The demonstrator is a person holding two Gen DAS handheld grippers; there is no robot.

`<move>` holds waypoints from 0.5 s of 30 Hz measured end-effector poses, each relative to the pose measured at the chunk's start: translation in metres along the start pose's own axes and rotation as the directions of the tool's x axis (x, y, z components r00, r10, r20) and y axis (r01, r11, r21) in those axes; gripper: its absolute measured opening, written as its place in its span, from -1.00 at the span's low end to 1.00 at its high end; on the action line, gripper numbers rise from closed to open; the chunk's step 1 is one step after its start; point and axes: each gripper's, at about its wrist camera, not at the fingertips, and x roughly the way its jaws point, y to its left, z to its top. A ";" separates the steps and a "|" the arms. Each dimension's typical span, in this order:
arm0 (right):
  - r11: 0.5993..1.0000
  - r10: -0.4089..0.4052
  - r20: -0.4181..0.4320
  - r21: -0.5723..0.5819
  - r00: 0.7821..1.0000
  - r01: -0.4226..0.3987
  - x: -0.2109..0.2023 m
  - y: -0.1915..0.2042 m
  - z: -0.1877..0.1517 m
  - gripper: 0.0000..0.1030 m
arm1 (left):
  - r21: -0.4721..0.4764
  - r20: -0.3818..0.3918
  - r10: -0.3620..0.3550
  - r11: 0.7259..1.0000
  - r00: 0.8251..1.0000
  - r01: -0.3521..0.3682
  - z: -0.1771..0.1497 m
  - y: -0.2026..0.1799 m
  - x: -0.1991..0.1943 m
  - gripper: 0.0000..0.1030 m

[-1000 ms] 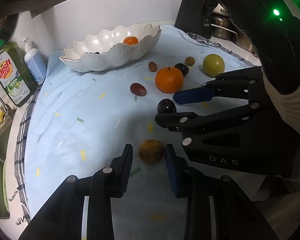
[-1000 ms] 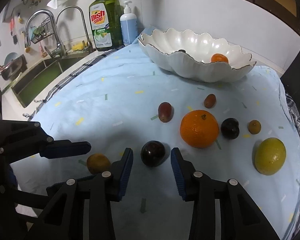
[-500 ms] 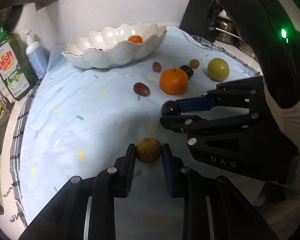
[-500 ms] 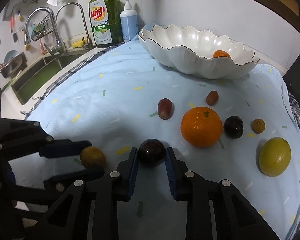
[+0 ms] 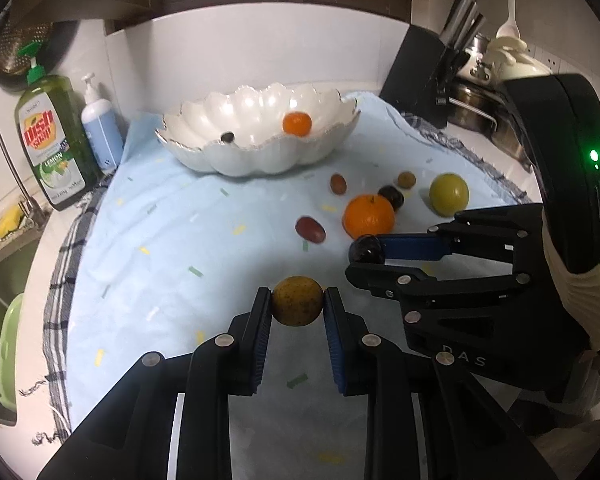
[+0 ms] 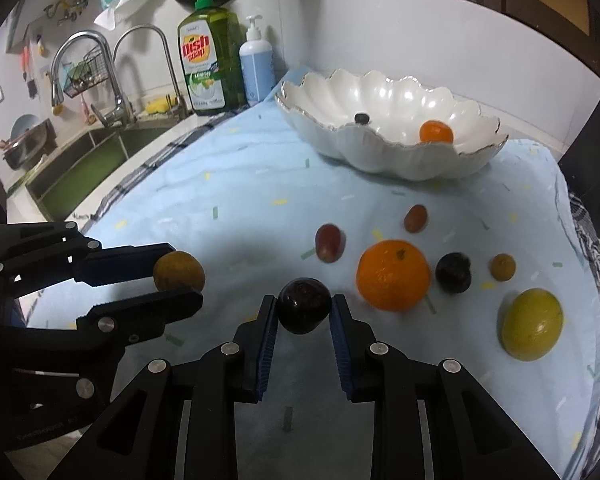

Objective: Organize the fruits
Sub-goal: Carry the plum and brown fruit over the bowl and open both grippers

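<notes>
Nearest to me, my left gripper (image 5: 297, 307) is closed on a brownish-yellow round fruit (image 5: 297, 306), both blue pads pressed to its sides. I cannot tell whether the fruit touches the light blue cloth (image 5: 172, 248) beneath it. Just to its right, my right gripper (image 6: 303, 312) is clamped the same way on a dark plum (image 6: 303, 311). From the left wrist view only the plum's rounded end shows past the black fingers; the rest is hidden.

Beyond the plum, loose on the cloth, lies a big orange (image 6: 393, 275), with a reddish grape (image 6: 329, 242) to its left and a second dark plum (image 6: 453, 272) just beside it on the right. From the left wrist view that plum is half hidden behind the orange. Farther right sit a small brown fruit (image 6: 502, 267) and a yellow-green fruit (image 6: 531, 324); a small reddish-brown oval fruit (image 6: 415, 218) lies behind the orange, toward the bowl.

At the far side of the cloth stands the white scalloped bowl (image 6: 384, 160), holding a small mandarin (image 6: 435, 132) and one tiny dark thing (image 6: 361, 118) too small to name. Behind the bowl's left end are a green dish soap bottle (image 6: 209, 64) and a blue pump bottle (image 6: 257, 66), with the sink (image 6: 76, 168) to their left, partly cut off by my left gripper.
</notes>
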 end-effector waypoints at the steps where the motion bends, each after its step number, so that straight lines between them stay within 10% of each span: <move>1: 1.000 -0.002 0.007 0.002 1.000 0.002 -0.003 0.000 0.002 -0.45 | -0.005 0.007 0.002 1.000 1.000 -0.002 0.002 0.001 -0.002 -0.48; 15: 1.000 -0.013 0.133 0.017 0.991 0.010 -0.043 0.000 0.033 -0.45 | -0.053 0.122 0.008 0.999 0.993 -0.002 0.033 0.020 -0.028 -0.48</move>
